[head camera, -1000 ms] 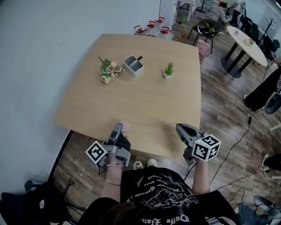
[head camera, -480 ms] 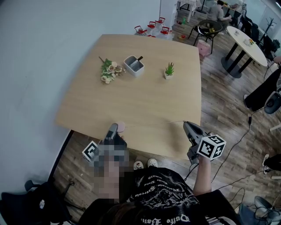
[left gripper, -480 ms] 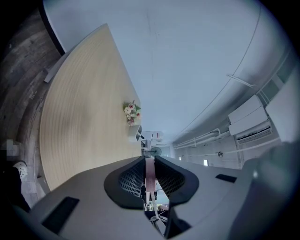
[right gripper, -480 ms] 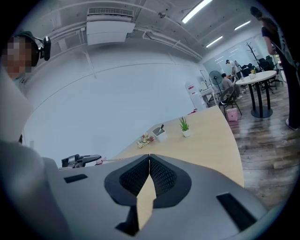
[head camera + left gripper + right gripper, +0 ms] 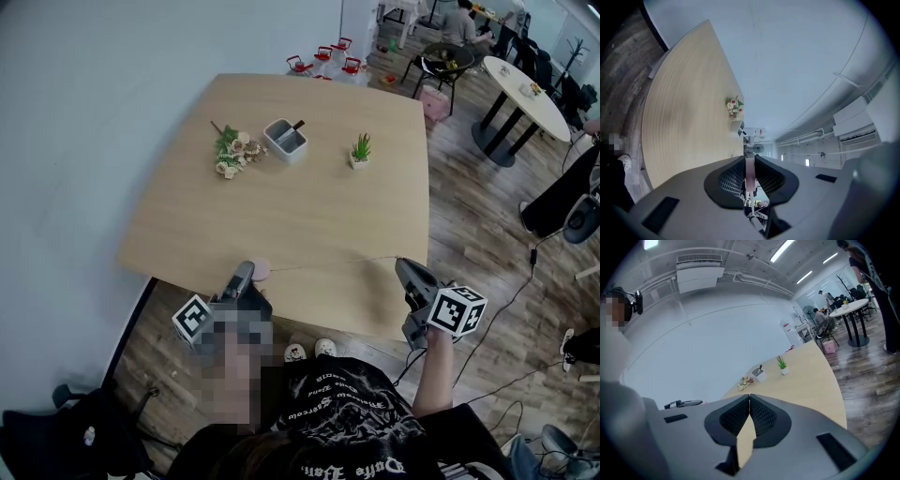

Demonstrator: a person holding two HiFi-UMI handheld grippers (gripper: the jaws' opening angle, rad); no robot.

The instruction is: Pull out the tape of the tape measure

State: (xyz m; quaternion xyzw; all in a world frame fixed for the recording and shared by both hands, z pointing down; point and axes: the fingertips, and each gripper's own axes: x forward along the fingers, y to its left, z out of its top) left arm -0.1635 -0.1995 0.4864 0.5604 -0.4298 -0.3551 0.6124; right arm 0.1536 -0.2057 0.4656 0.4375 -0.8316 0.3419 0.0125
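Observation:
A small round pink tape measure (image 5: 262, 271) sits between the jaws of my left gripper (image 5: 247, 272) at the wooden table's (image 5: 309, 211) near edge. In the left gripper view its pink case (image 5: 749, 174) is pinched edge-on by the pads of the left gripper (image 5: 749, 161). A thin tape (image 5: 328, 263) runs from the case rightwards, just above the table, to my right gripper (image 5: 399, 262). The right gripper (image 5: 749, 397) has its jaws pressed together on the tape's end, which is too thin to show in the right gripper view.
At the table's far side are a bunch of flowers (image 5: 232, 150), a white pen holder (image 5: 285, 140) and a small potted plant (image 5: 360, 150). The table's right edge is close to the right gripper. A round white table (image 5: 530, 89) and chairs stand behind on the wooden floor.
My right gripper has moved to the right along the table's near edge, and the tape between the two grippers has grown longer. The left gripper has stayed where it was.

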